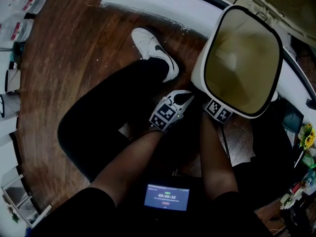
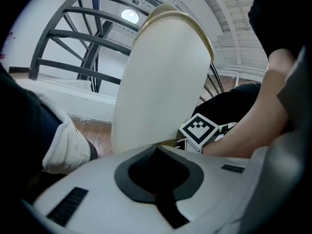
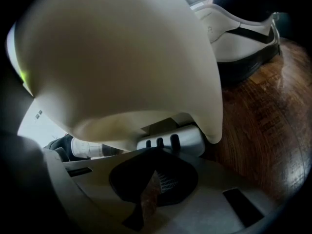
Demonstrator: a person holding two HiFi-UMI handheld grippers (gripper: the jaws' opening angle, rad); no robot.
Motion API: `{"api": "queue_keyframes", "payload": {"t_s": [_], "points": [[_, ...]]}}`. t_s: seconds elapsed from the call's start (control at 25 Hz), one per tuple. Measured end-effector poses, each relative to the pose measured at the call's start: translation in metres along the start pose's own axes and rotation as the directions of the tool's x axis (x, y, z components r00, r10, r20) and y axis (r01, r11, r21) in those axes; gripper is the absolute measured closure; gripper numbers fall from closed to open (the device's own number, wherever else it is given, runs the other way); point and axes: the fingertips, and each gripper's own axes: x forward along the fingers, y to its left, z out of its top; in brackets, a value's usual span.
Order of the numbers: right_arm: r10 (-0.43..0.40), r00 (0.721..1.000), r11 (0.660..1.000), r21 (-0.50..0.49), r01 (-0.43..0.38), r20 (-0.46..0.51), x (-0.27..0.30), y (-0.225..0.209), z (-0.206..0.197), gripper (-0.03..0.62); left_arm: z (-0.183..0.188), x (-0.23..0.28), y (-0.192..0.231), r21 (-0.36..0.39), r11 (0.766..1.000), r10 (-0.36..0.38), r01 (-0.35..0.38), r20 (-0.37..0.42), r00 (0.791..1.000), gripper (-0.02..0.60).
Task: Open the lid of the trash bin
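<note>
Left gripper (image 2: 156, 155), jaws closed on nothing, waits beside the trash bin (image 1: 200, 69) on the wooden floor (image 1: 74, 58); right gripper (image 3: 155, 155), jaws all but shut and empty, sits at the pedal (image 3: 170, 140), probably pressing it, so the lid (image 1: 279, 3) stands open

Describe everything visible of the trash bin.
The trash bin is a white, plastic-looking tub with rounded corners, a dark-edged rim and a yellowish inside. Its mouth is open, the lid apparently swung back behind. It stands on the wooden floor beside a white shoe; the left gripper and right gripper sit at its near wall, contact unclear.
</note>
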Motion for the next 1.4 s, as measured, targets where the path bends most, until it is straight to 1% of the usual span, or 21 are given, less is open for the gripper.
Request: {"api": "queue_keyframes", "payload": {"t_s": [0.32, 0.52, 0.68, 0.96, 1.4], "points": [[-0.007, 1.000, 1.000, 0.014, 0.007, -0.013, -0.005, -0.004, -0.003, 0.591, 0.002, -0.001, -0.003, 0.007, 1.000, -0.002, 0.002, -0.003, 1.000, 0.549], [-0.001, 1.000, 1.000, 0.015, 0.001, 0.008, -0.008, -0.004, 0.001, 0.589, 0.006, -0.001, -0.007, 0.017, 1.000, -0.006, 0.006, 0.000, 1.000, 0.549], [0.004, 1.000, 1.000, -0.001, -0.004, 0.014, -0.009, -0.003, 0.004, 0.589, 0.007, -0.001, -0.007, 0.018, 1.000, -0.003, 0.003, -0.003, 1.000, 0.549], [0.005, 1.000, 1.000, 0.005, -0.005, 0.022, -0.011, -0.005, 0.005, 0.589, 0.006, 0.000, -0.008, 0.022, 1.000, -0.004, 0.004, -0.005, 1.000, 0.549], [0.030, 0.998, 1.000, -0.008, -0.030, 0.056, -0.014, 0.000, 0.012, 0.589, 0.008, -0.001, -0.009, 0.026, 1.000, -0.006, 0.006, -0.005, 1.000, 0.549]]}}
